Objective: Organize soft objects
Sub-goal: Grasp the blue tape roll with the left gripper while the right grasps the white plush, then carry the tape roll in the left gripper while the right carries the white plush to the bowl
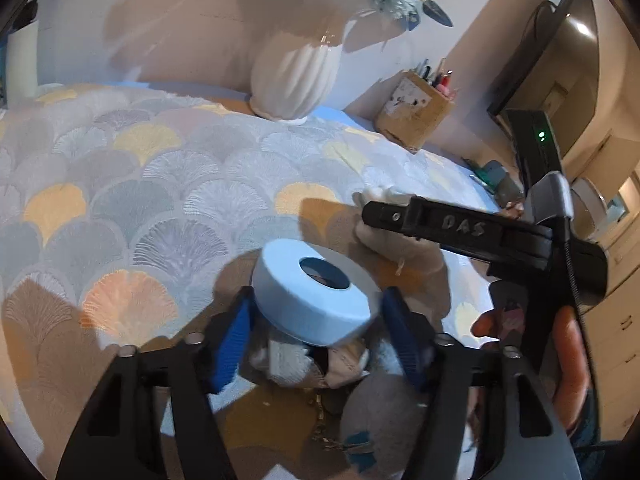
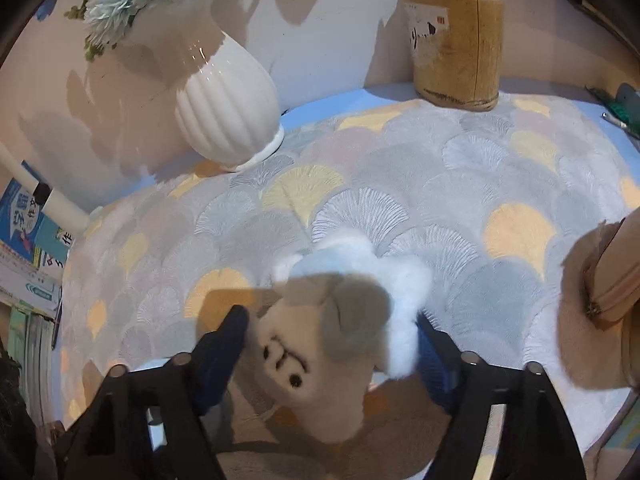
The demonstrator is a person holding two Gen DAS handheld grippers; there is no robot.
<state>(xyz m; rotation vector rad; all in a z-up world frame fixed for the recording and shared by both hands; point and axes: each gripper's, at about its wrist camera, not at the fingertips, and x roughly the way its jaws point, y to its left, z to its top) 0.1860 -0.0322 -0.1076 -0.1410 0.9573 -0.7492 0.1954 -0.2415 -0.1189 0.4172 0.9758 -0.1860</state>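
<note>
In the left wrist view my left gripper [image 1: 316, 320] is shut on a light blue foam ring [image 1: 314, 300] and holds it above the patterned mat [image 1: 160, 184]. Below it lie soft toys, one a grey plush [image 1: 380, 412]. My right gripper [image 1: 376, 216] reaches in from the right, on a beige plush [image 1: 396, 248]. In the right wrist view my right gripper [image 2: 332, 340] is shut on a beige plush animal [image 2: 316, 360] with a stitched face and white fluffy trim [image 2: 400, 292], lifted over the mat [image 2: 400, 184].
A white ribbed vase [image 1: 294, 76] with blue flowers stands at the back by the wall; it also shows in the right wrist view [image 2: 224, 116]. A wooden pen holder [image 2: 456, 44] stands at the back right. Books [image 2: 28, 232] lie at the left. A tan pouch [image 2: 608, 276] sits at the right.
</note>
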